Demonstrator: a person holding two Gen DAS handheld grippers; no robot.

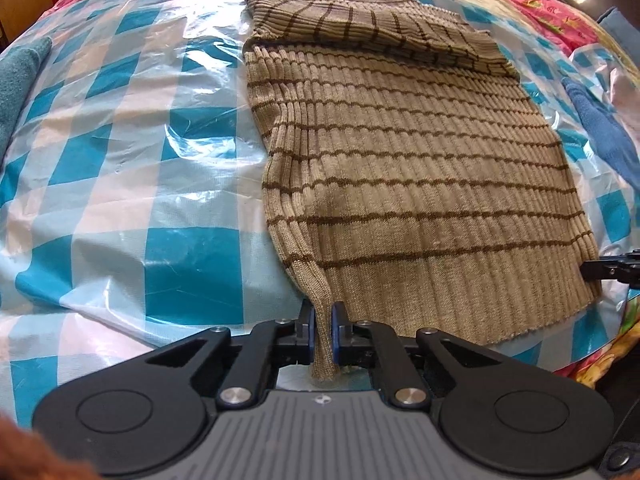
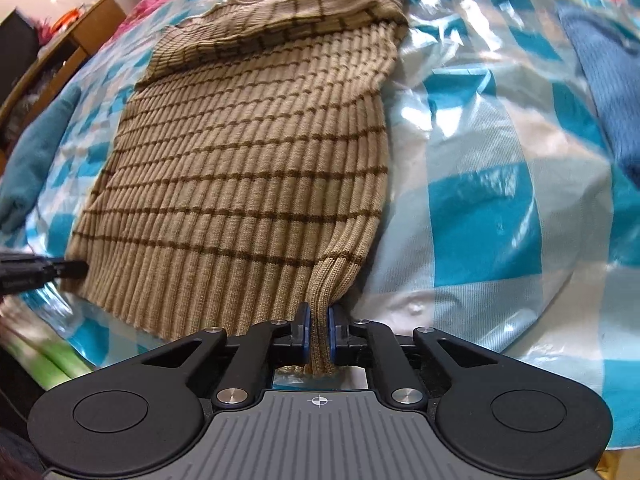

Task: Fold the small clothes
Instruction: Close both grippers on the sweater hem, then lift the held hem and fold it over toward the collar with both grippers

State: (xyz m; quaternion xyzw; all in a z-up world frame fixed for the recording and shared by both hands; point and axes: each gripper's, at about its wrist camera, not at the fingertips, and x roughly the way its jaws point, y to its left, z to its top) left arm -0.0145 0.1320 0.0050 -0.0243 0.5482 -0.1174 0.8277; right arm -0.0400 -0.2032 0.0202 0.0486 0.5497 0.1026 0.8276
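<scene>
A tan ribbed knit sweater (image 1: 400,152) with thin brown stripes lies flat on a blue-and-white checked plastic sheet (image 1: 120,168), its top part folded down across the body. My left gripper (image 1: 322,330) is shut on the sweater's near left hem corner, the knit bunched between the blue pads. In the right wrist view the same sweater (image 2: 248,168) spreads to the left, and my right gripper (image 2: 319,330) is shut on its near right hem corner. Each gripper's black tip shows at the edge of the other's view, the right gripper (image 1: 612,270) and the left gripper (image 2: 40,272).
A teal cloth (image 1: 20,76) lies at the sheet's left edge and a blue cloth (image 1: 604,128) at its right. A pink flowered bedspread (image 1: 548,8) runs along the far side. Wooden furniture (image 2: 72,36) stands beyond the bed.
</scene>
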